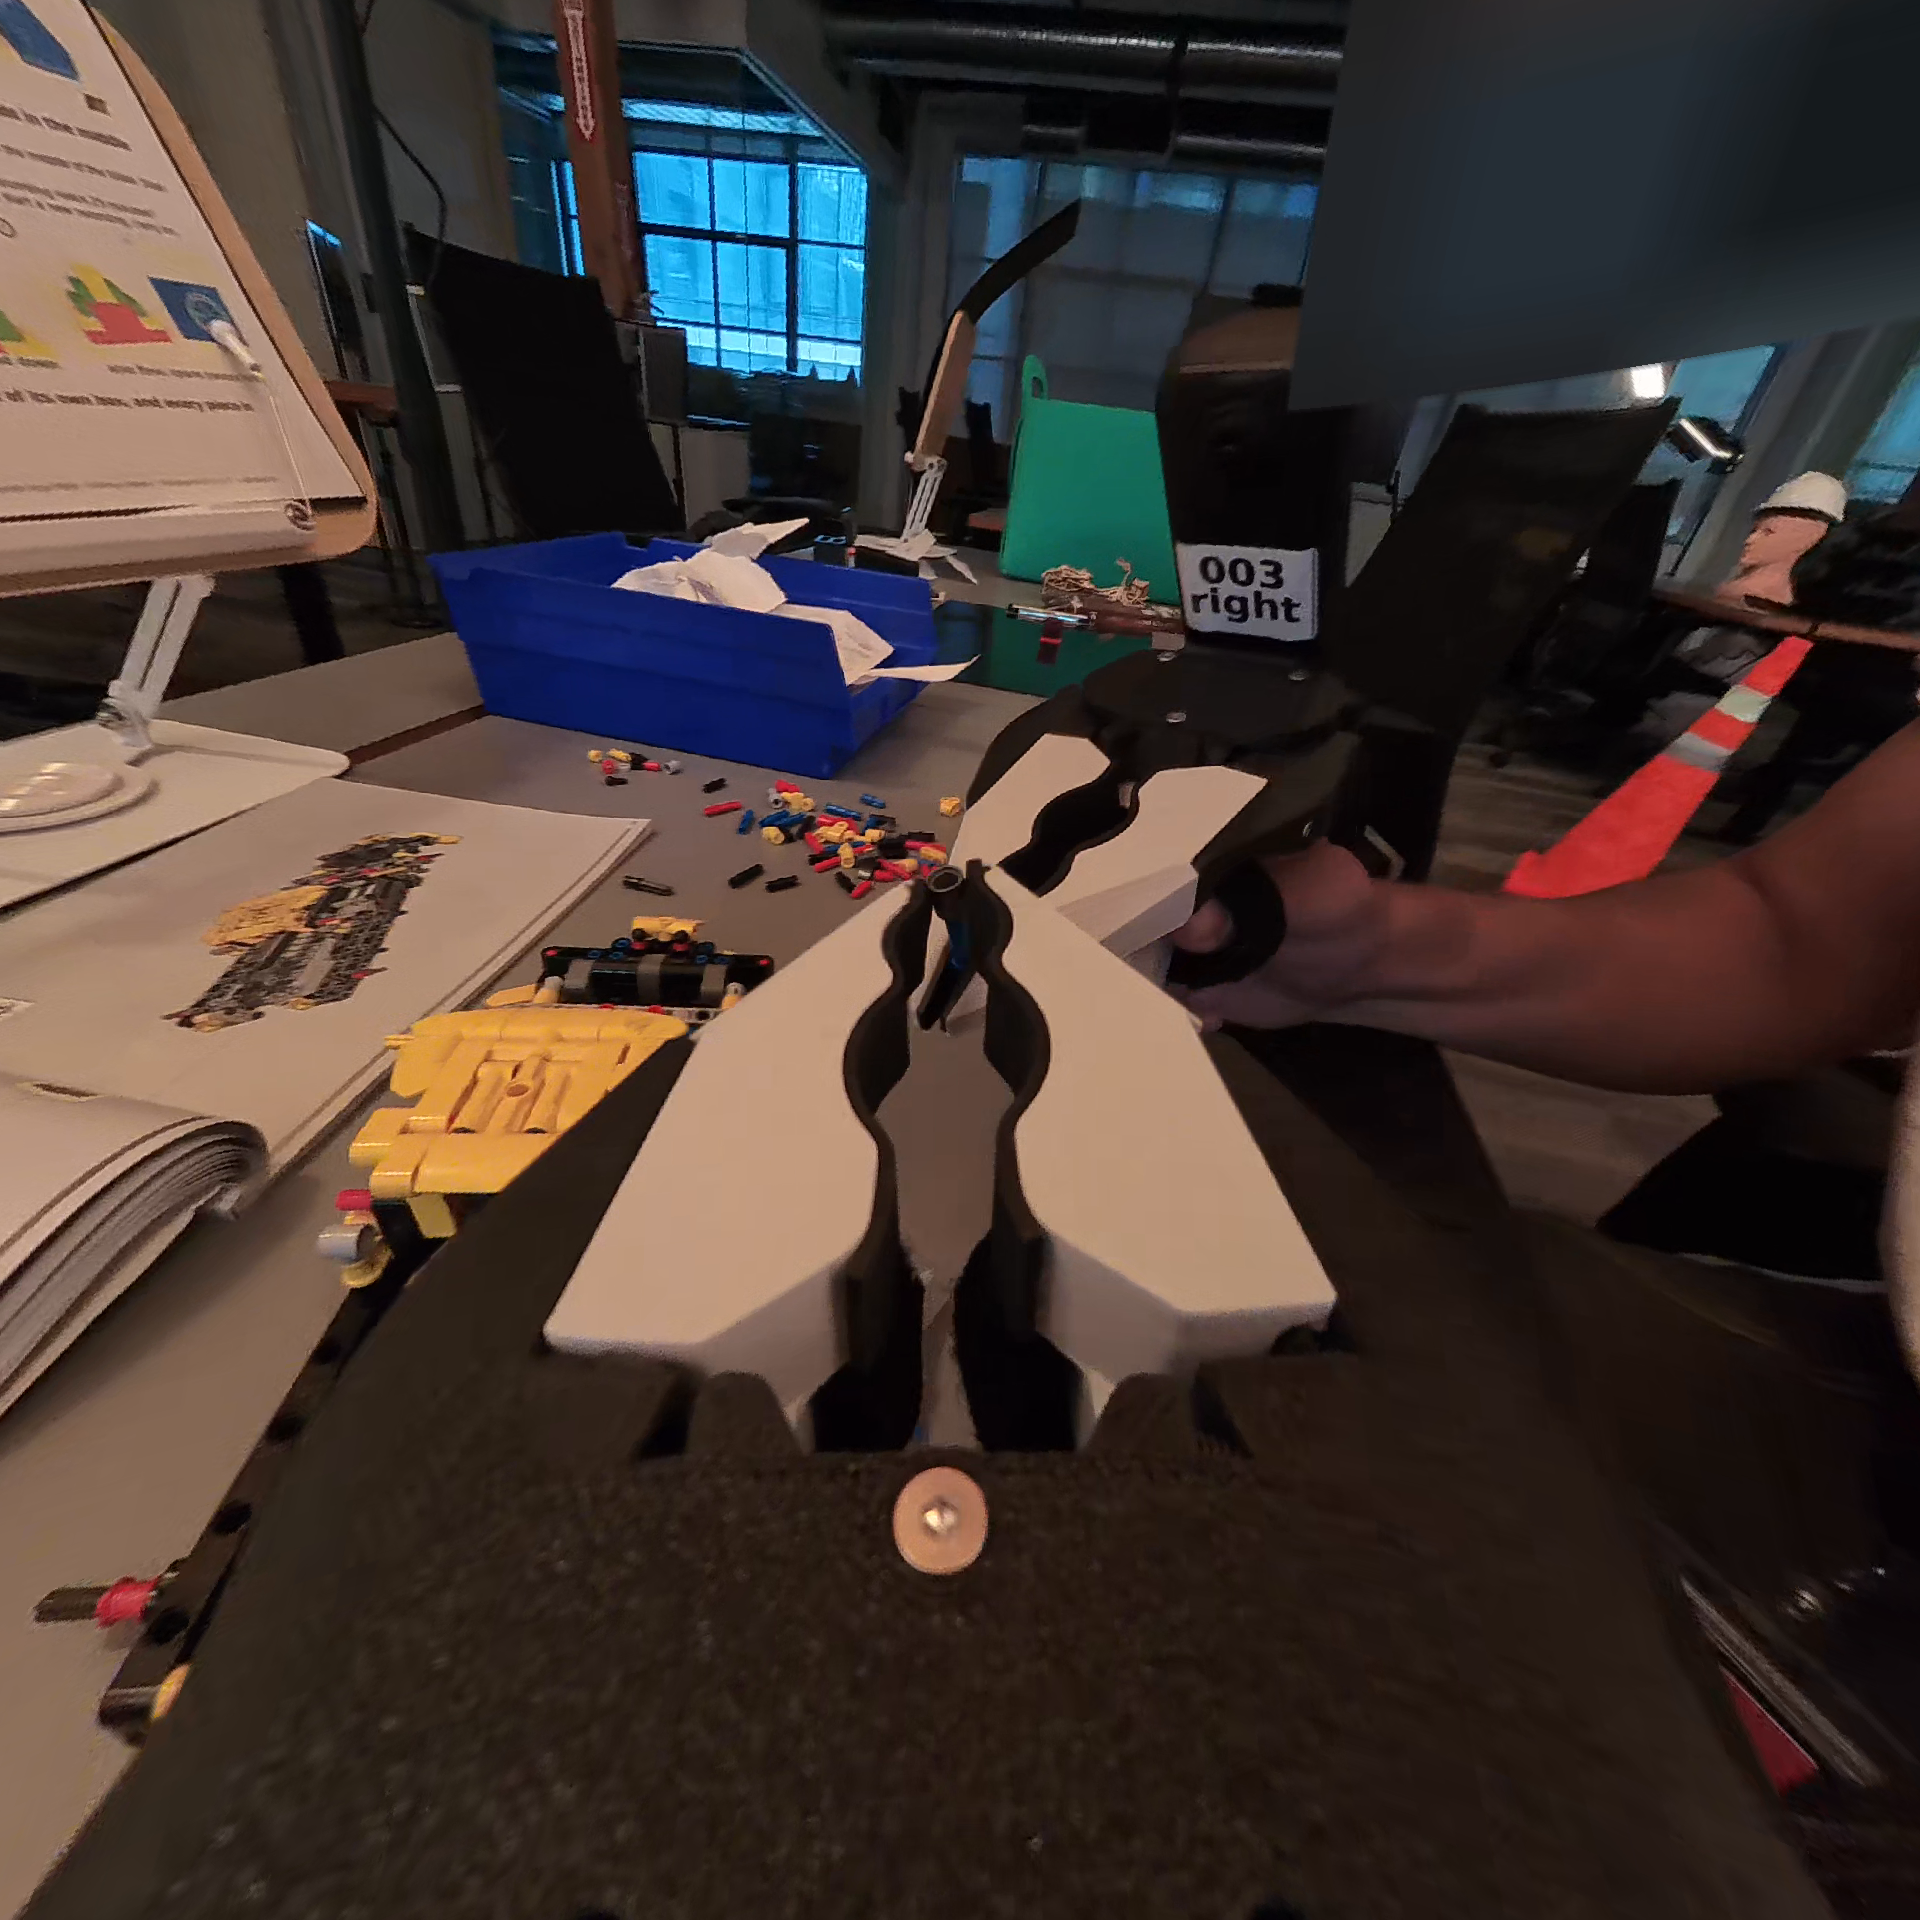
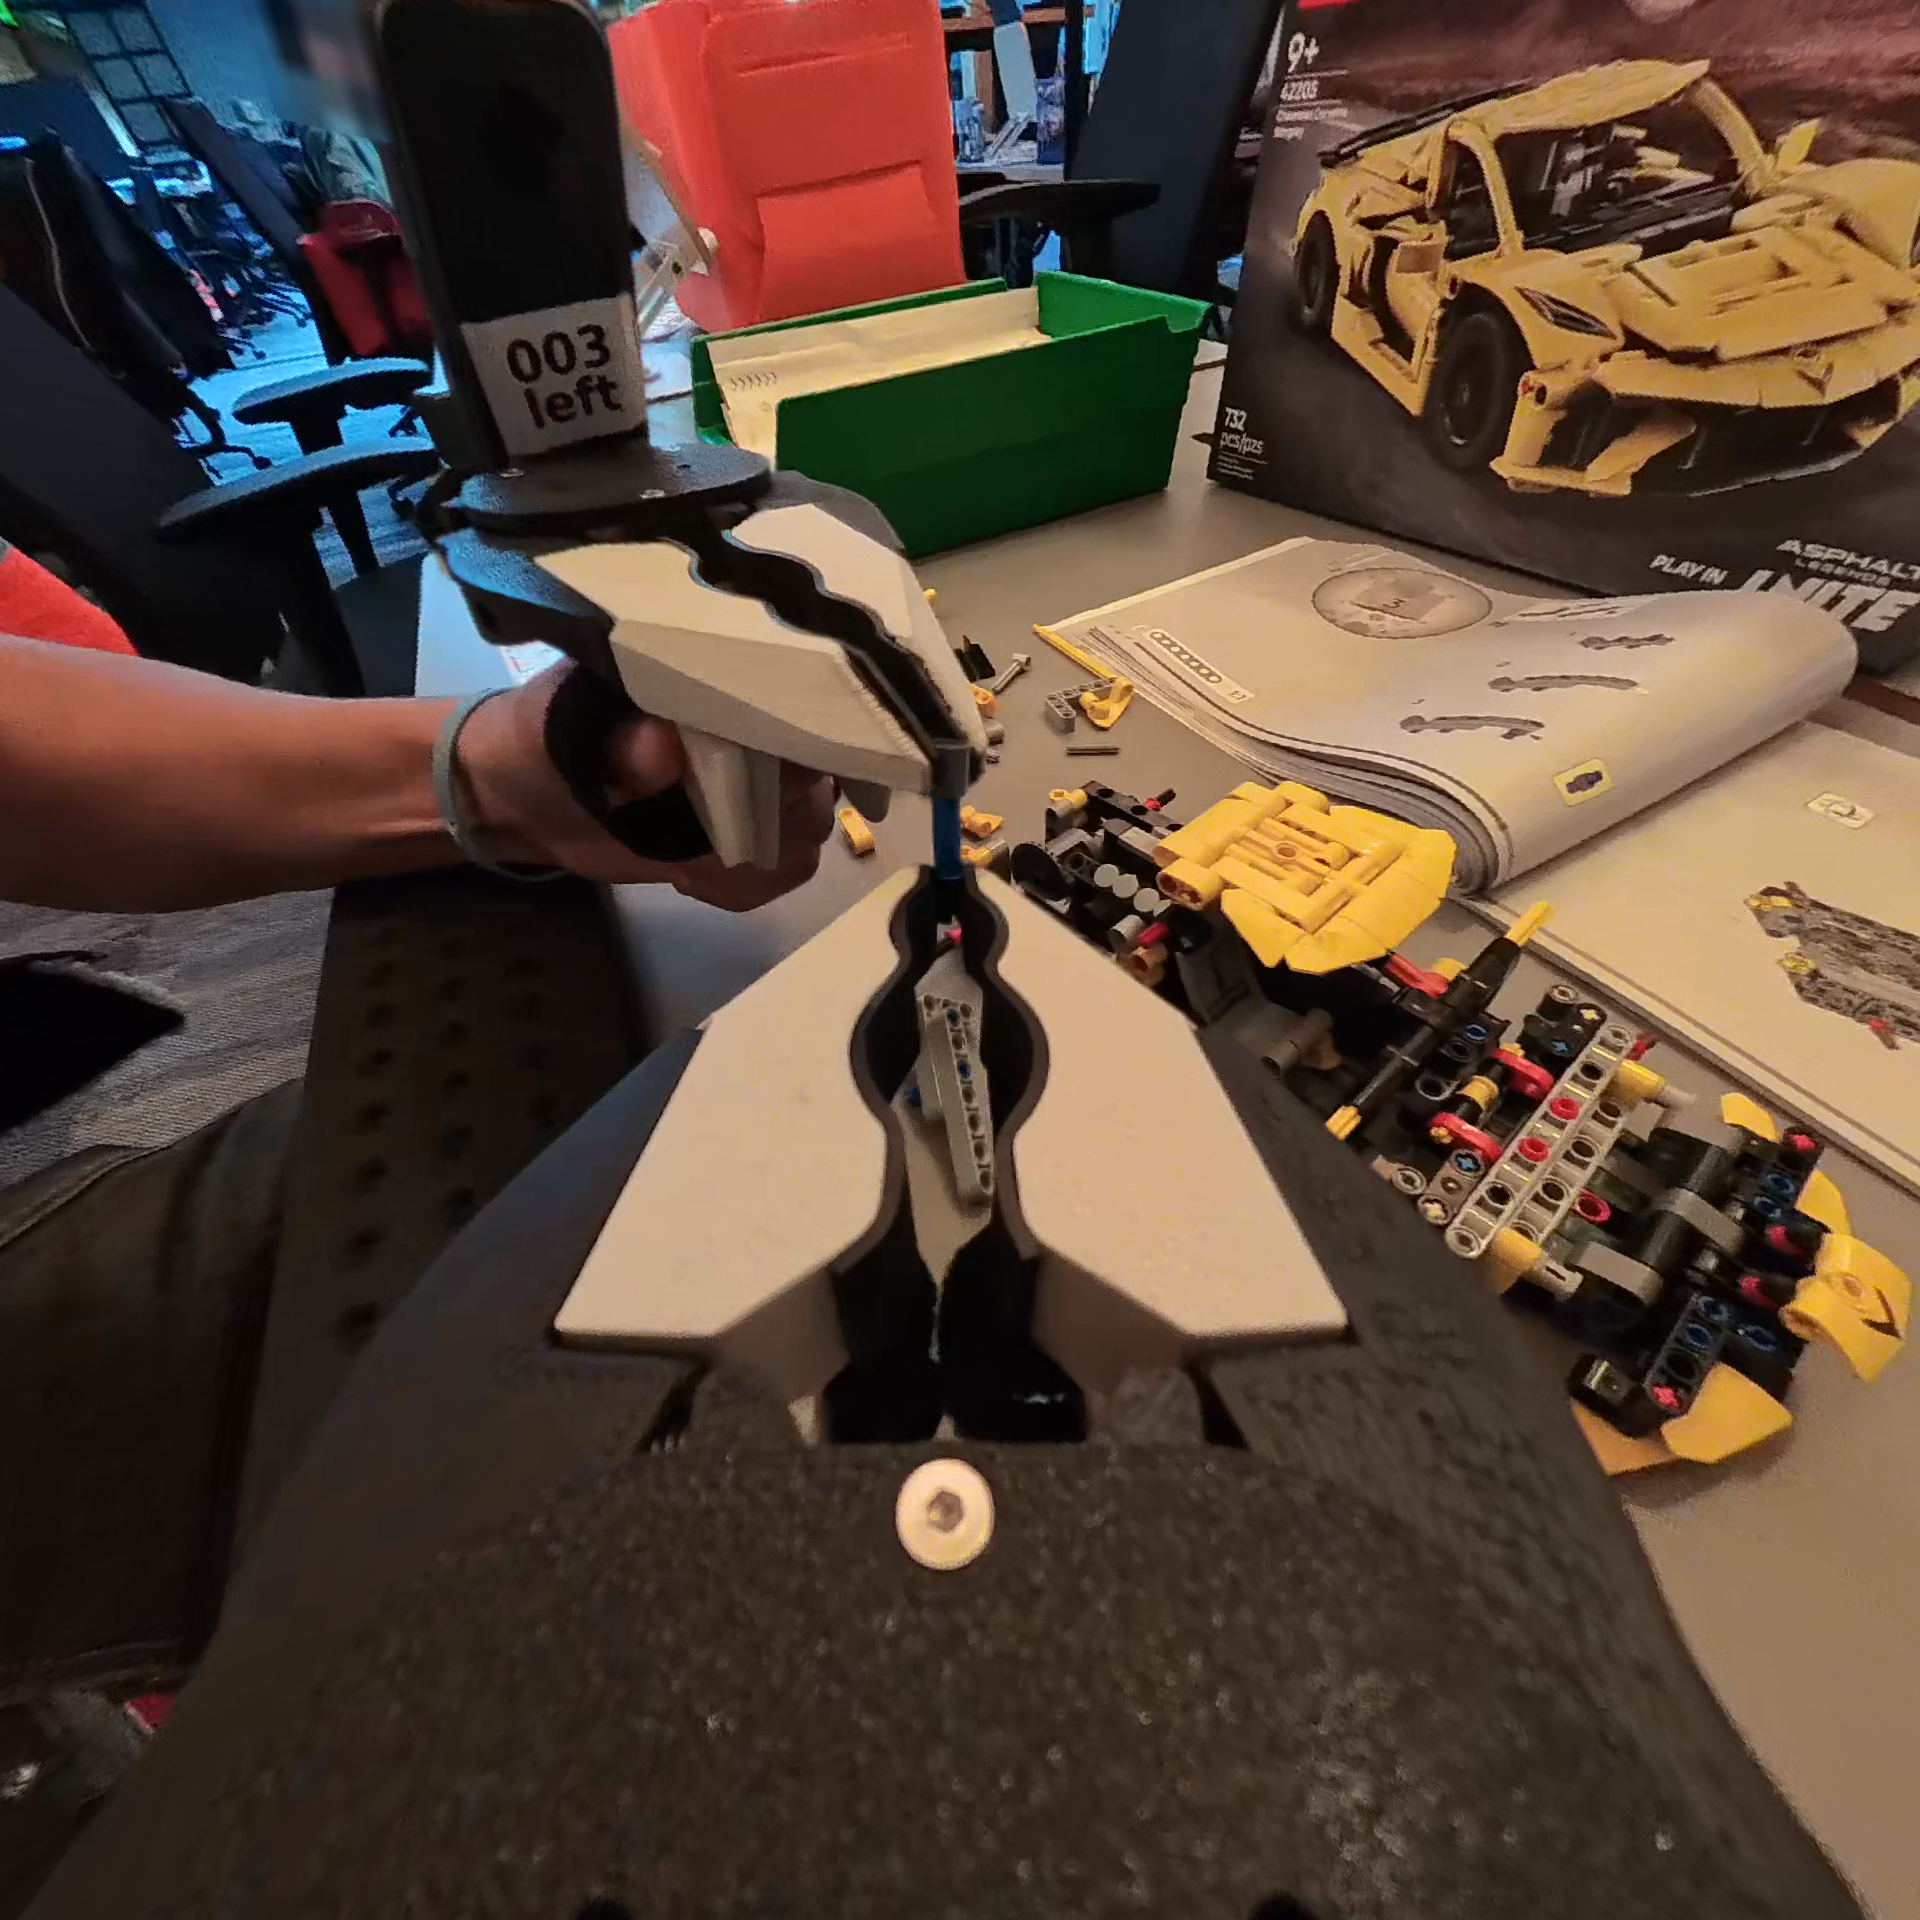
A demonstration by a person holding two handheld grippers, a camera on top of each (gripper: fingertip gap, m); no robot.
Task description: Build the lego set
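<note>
Firstly, left wrist view: left gripper (image 1: 948, 891) jaws nearly closed, tips pinching dark sleeve atop blue axle (image 1: 954, 951); right gripper (image 1: 995, 868) comes in from far right, its tips meeting left's, jaw state unclear here. Loose pins (image 1: 831, 831) scattered near blue bin (image 1: 665, 665); yellow car section (image 1: 499, 1101) left, beside open manual (image 1: 312, 935).

Right wrist view: right gripper (image 2: 948, 902) jaws nearly closed on blue axle (image 2: 945, 842) lower end; grey beam (image 2: 958, 1091) sits between fingers. Left gripper (image 2: 954, 756) grips axle top. Chassis (image 2: 1538, 1164) near right, green bin (image 2: 987, 436) and set box (image 2: 1579, 291) far.
</note>
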